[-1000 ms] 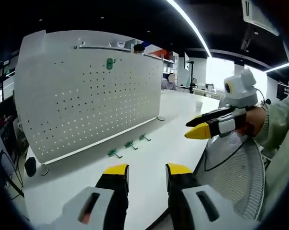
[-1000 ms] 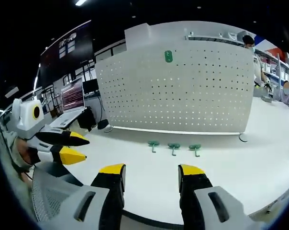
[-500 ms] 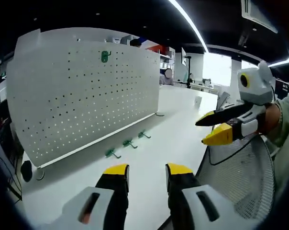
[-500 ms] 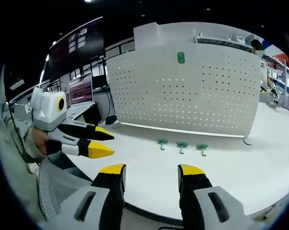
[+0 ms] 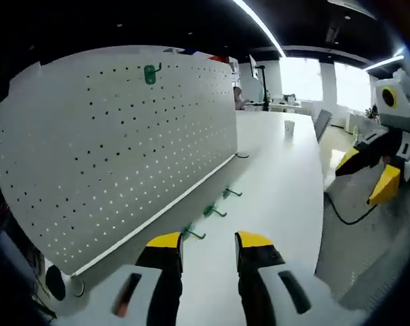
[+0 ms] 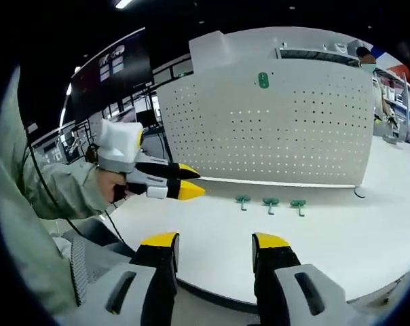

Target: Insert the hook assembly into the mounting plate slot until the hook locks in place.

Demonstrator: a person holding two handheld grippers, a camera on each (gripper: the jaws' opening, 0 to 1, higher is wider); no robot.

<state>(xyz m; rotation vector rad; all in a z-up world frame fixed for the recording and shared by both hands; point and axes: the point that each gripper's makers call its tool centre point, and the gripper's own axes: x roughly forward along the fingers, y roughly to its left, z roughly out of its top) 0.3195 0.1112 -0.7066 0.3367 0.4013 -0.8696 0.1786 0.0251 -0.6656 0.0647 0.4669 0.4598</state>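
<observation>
A white pegboard plate (image 5: 110,149) stands upright on the white table, with one green hook (image 5: 149,73) mounted near its top. Three loose green hooks (image 5: 214,211) lie in a row on the table before its base. My left gripper (image 5: 208,244) is open and empty, just short of the nearest hook (image 5: 193,234). My right gripper (image 5: 368,175) hangs at the right edge, off the table. In the right gripper view the pegboard (image 6: 293,129), its mounted hook (image 6: 263,80) and the three loose hooks (image 6: 271,202) show. My right gripper (image 6: 215,244) is open; the left gripper (image 6: 191,181) is over the table, left of the hooks.
A paper cup (image 5: 288,126) stands far down the table. The pegboard's round foot (image 5: 75,288) sits at the near left. A mesh chair back (image 6: 76,272) is below the table's front edge (image 6: 212,295). Monitors (image 6: 120,122) and people are in the background.
My left gripper has moved forward toward the pegboard and the loose hooks, which now lie just ahead of its jaws. The right gripper has stayed back near the table edge. Both remain open.
</observation>
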